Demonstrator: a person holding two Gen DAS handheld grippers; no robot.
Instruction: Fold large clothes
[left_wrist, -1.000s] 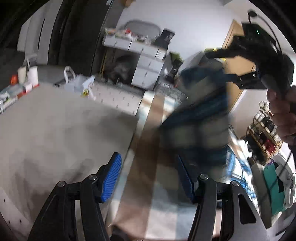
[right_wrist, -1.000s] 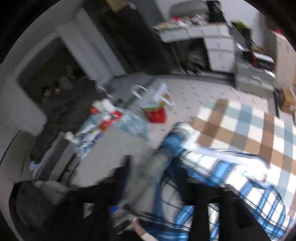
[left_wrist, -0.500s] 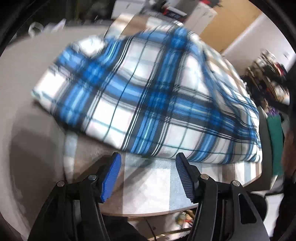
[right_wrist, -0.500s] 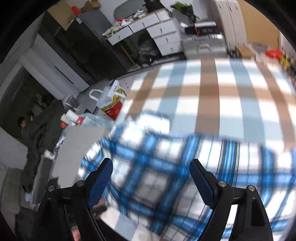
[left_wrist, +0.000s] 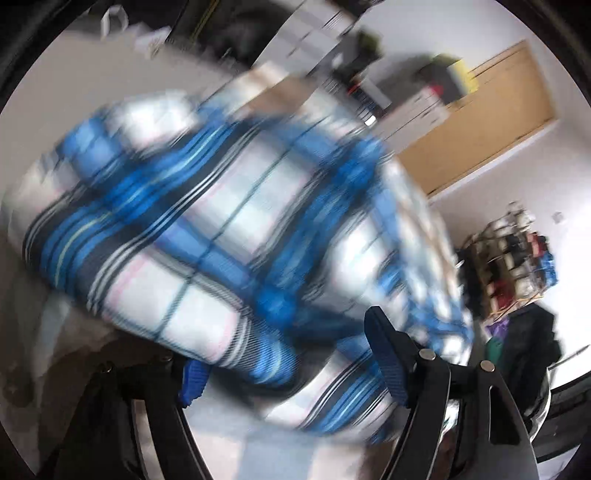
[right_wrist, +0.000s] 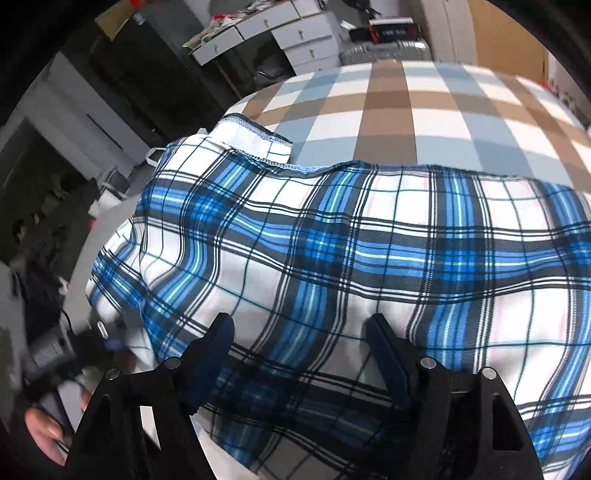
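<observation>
A large blue, white and black plaid garment (right_wrist: 332, 251) lies spread over a table with a brown, blue and white checked cloth (right_wrist: 406, 99). My right gripper (right_wrist: 303, 354) is open, its jaws wide apart just above the near part of the garment. In the left wrist view the garment (left_wrist: 221, 229) is blurred by motion. My left gripper (left_wrist: 284, 373) is open, with the garment's near fold lying between its blue pads (left_wrist: 384, 365). The left gripper also shows at the left edge of the right wrist view (right_wrist: 62, 362).
White drawer units (right_wrist: 295, 37) and a suitcase (right_wrist: 384, 48) stand beyond the table. A dark cabinet (right_wrist: 155, 85) is at the left. A wooden door (left_wrist: 491, 110) and a cluttered shelf rack (left_wrist: 513, 262) are at the right. Grey surface (left_wrist: 55, 92) lies left of the garment.
Both grippers have dropped closer to the garment. The left one has swung in until the garment's near fold sits between its pads. The garment has settled flatter on the table.
</observation>
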